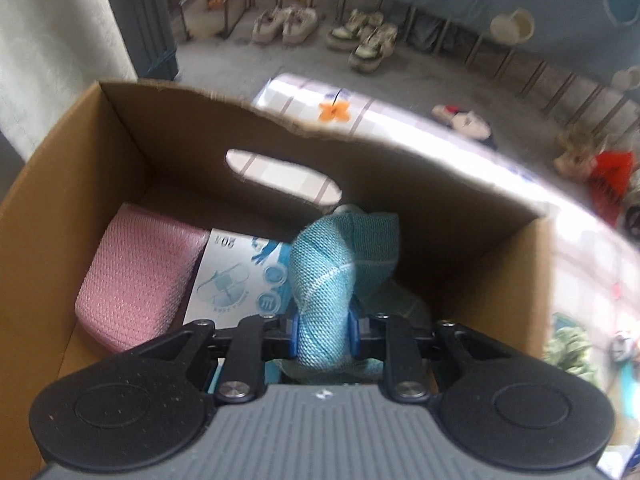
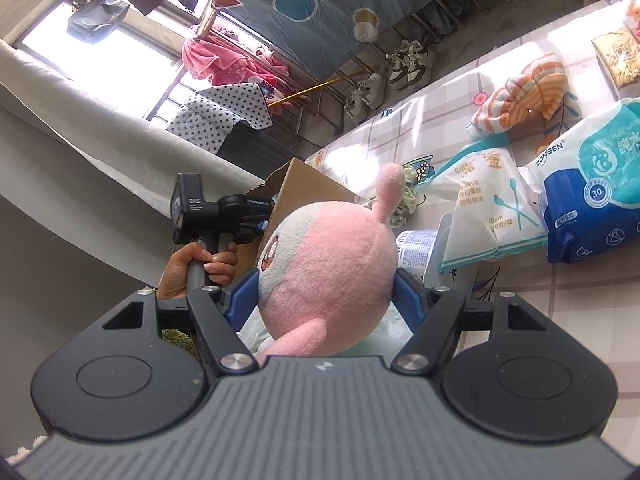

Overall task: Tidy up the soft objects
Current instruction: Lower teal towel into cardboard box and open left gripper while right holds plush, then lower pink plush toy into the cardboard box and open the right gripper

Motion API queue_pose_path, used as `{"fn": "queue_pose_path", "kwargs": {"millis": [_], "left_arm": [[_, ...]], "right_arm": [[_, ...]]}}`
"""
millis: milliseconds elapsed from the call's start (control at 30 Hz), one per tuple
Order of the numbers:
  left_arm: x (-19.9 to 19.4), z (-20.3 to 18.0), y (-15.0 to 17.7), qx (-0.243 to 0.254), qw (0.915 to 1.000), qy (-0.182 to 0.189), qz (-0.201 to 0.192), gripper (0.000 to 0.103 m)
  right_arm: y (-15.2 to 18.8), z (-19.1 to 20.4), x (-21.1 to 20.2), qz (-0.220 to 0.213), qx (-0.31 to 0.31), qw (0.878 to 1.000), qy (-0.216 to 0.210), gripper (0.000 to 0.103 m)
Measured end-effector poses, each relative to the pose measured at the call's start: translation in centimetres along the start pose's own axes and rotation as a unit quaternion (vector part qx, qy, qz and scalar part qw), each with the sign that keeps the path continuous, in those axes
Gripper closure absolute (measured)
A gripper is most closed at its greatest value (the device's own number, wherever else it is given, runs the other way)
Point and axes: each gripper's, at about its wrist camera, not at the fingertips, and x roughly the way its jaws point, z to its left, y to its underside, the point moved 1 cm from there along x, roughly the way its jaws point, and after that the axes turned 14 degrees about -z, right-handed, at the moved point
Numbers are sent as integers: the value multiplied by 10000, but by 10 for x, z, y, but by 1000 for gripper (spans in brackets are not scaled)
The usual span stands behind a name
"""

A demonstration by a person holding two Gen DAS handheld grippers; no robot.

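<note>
My left gripper (image 1: 323, 330) is shut on a rolled light-blue knit cloth (image 1: 336, 272) and points down into an open cardboard box (image 1: 120, 120). Inside the box lie a pink knit cloth (image 1: 136, 276) at the left and a white printed packet (image 1: 240, 276) beside it. My right gripper (image 2: 324, 300) is shut on a round pink and white plush toy (image 2: 328, 268), held above the table. In the right wrist view the box (image 2: 296, 184) shows behind the toy, with a hand (image 2: 200, 268) holding the left gripper's handle over it.
On the checked tablecloth (image 2: 560, 300) lie an orange striped cloth (image 2: 520, 92), a cotton-swab bag (image 2: 492, 208), a blue wet-wipes pack (image 2: 592, 192), a green scrunchie (image 2: 404, 204) and a snack packet (image 2: 620, 56). Shoes (image 1: 360, 36) stand on the floor beyond.
</note>
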Motion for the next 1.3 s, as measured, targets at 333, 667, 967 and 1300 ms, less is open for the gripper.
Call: {"fn": "queue_pose_path", "kwargs": {"millis": [333,667,967,1300], "left_arm": [[-2,-9,-1,235,9997,1,5,55],[-62,13,-7,-353,9984,193,-389,41],[-149,54,-8,-473,9935,156,-1028,37],[-227,134,-8,-566,9795,-720,-1793,33]], "right_arm": [[-2,4,-11,-93,-31,10000,2,33],[-1,20,-28,-194,-99,9997,-76,32],[-2,83,0,201,-327,9974,-603,32],[36,182,170,1681,-365,9811,-883,32]]}}
